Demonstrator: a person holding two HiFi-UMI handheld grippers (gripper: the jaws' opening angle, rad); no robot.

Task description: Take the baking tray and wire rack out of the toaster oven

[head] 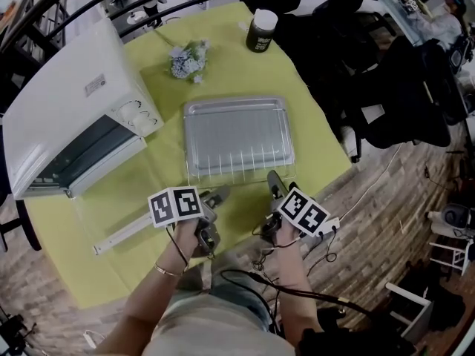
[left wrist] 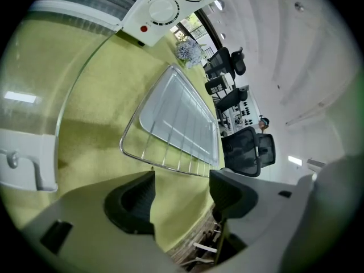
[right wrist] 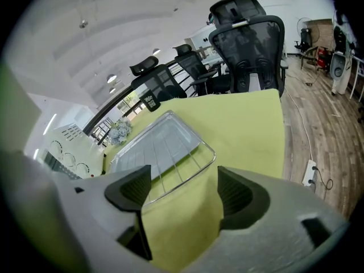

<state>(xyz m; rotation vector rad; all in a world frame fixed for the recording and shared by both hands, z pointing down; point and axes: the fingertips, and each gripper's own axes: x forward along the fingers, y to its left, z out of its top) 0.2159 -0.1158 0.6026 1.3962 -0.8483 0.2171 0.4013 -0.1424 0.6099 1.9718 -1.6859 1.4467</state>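
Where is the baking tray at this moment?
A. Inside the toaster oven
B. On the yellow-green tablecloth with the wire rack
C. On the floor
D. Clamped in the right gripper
B: the baking tray lies with the wire rack on the tablecloth, outside the toaster oven.

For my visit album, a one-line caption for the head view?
Baking tray atop wire rack on green cloth beside the open toaster oven; left gripper and right gripper open, empty.

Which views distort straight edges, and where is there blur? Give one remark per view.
Head view: mild bending, even light, baking tray sharp. Left gripper view: strong fisheye, black corners, wire rack rim bowed. Right gripper view: same fisheye, near jaws soft.
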